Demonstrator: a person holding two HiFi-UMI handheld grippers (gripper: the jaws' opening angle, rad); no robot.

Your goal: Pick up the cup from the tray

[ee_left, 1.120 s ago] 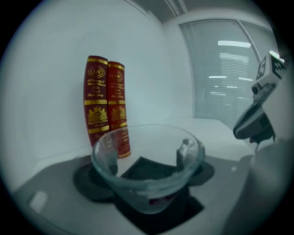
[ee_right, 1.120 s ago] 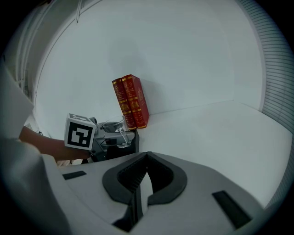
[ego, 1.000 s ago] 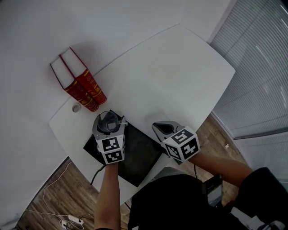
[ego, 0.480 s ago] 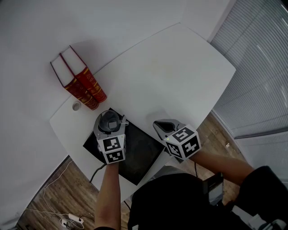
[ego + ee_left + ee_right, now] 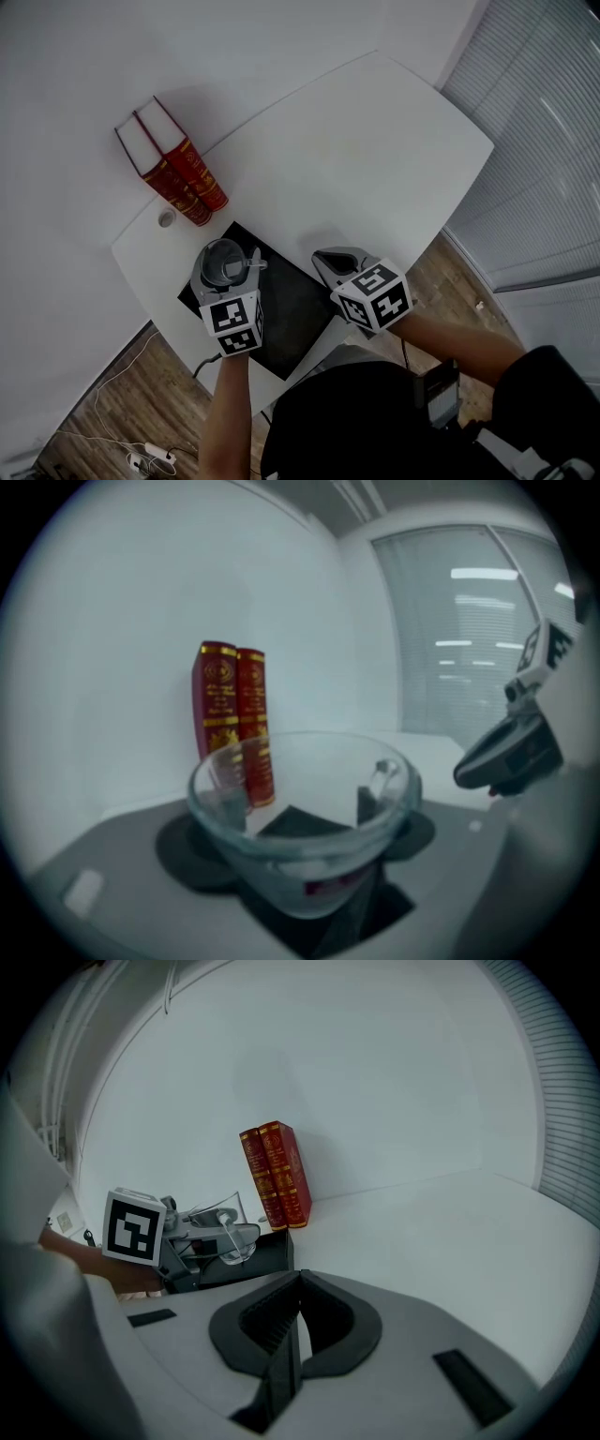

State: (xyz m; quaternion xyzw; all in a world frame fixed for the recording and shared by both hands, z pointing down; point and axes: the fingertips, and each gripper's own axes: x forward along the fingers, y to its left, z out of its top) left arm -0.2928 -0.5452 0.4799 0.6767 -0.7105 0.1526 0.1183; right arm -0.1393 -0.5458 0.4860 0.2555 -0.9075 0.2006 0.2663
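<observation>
Your left gripper [image 5: 227, 265]: jaws set wide, just closed in on the glass cup [image 5: 302, 799]; cup gripped between them, above the tray [image 5: 292, 311]. Your right gripper [image 5: 298, 1312]: jaws together, nothing between them, beside the tray's right edge. Books [image 5: 174, 178]: two, red, upright on the table [image 5: 375, 150], beyond the left gripper.

Grey left gripper [image 5: 226, 265], right gripper [image 5: 326, 260]; black-white marker cubes [image 5: 233, 324]; dark top [image 5: 361, 422].
</observation>
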